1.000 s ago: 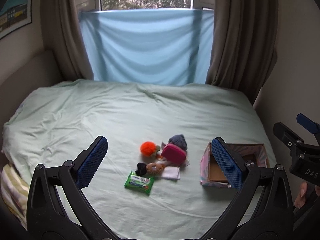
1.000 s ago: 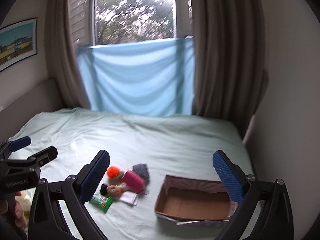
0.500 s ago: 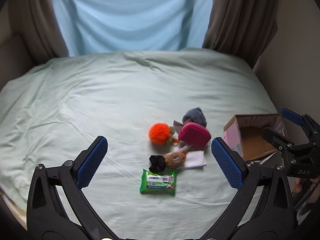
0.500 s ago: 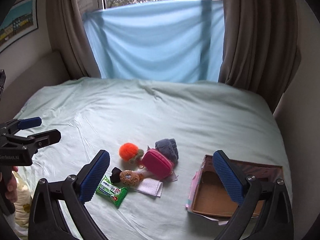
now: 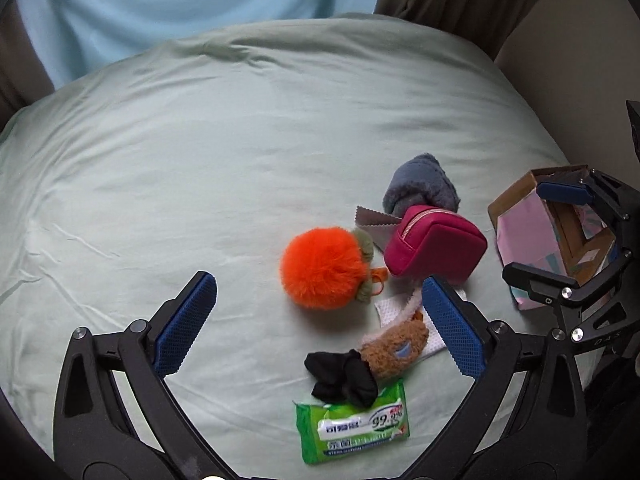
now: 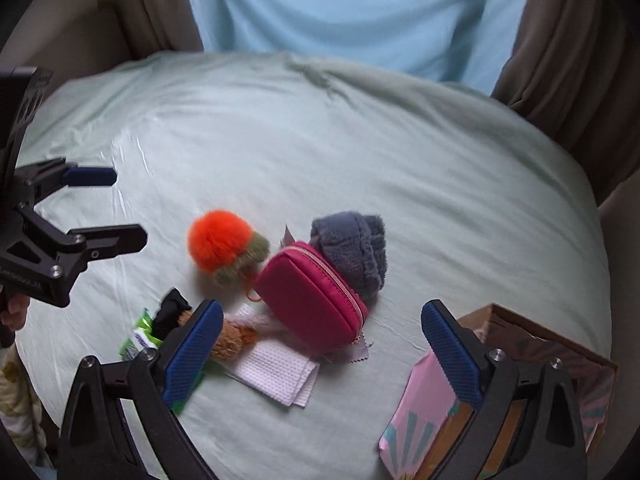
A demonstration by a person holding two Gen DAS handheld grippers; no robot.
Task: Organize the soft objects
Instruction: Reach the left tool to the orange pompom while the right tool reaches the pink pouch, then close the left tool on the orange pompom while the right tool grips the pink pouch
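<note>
Illumination is soft, diffuse daylight entering through the pale blue cloth (image 5: 192, 12) at the far side. No glare noted. Shadows are faint; a weak one sits under the orange pompom (image 5: 320, 266). Strong fisheye curvature bows the bed sheet (image 5: 200, 168), with dark corner vignetting. The right wrist view shows motion blur; the left wrist view is sharper.

The bed (image 5: 200, 140) carries soft toys (image 5: 324, 268) and a box (image 6: 520, 360).
</note>
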